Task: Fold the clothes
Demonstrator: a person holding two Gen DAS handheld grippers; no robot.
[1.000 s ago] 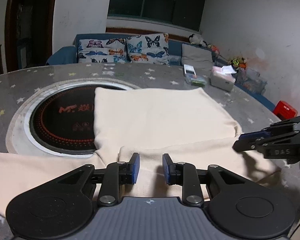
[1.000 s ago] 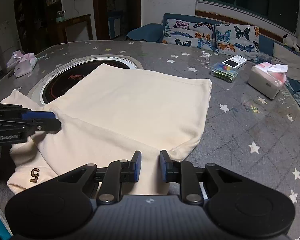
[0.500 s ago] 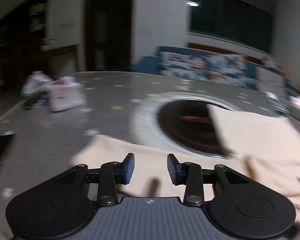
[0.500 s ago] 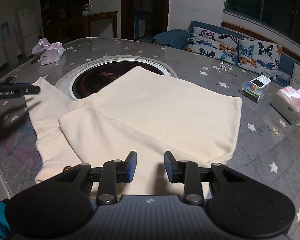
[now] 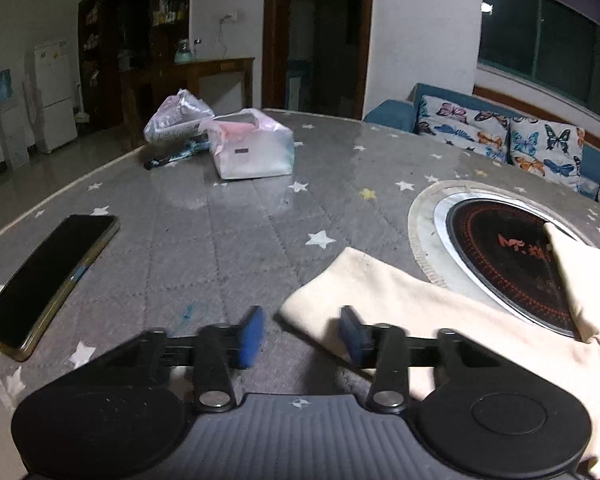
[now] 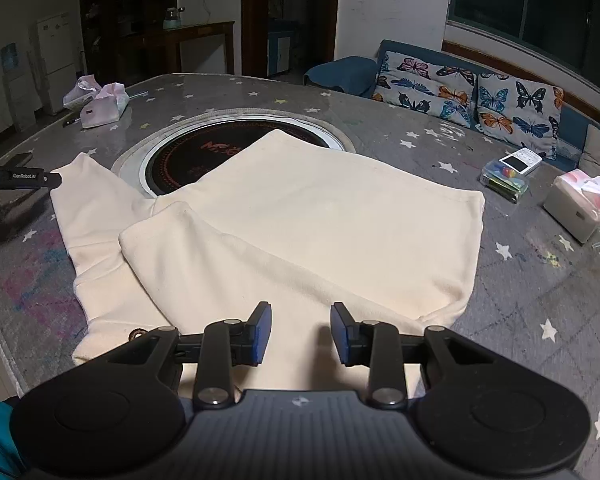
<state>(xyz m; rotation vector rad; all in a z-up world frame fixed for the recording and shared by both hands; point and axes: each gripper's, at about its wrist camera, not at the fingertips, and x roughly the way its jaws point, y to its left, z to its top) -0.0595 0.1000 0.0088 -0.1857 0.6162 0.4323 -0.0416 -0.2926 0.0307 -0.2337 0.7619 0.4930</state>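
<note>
The cream top (image 6: 300, 216) is lying flat on the table (image 6: 520, 280), soft, light, likely slumping when lifted. The left gripper (image 5: 300, 334) is closing, empty, around the sleeve cuff (image 5: 320, 304) at its 1 o'clock: the best hold. The right gripper (image 6: 298, 334) is hovering narrowly parted, empty.

- Phone (image 5: 48, 280): lies flat, screen dark, near left on the star-print table cover (image 5: 220, 232).
- Tissue pack (image 5: 254, 146): far left.
- Round cooktop (image 6: 204, 156): set in the table centre.
- Butterfly cushions (image 6: 472, 88): on the far sofa.
- Tissue box (image 6: 578, 208): far right.
</note>
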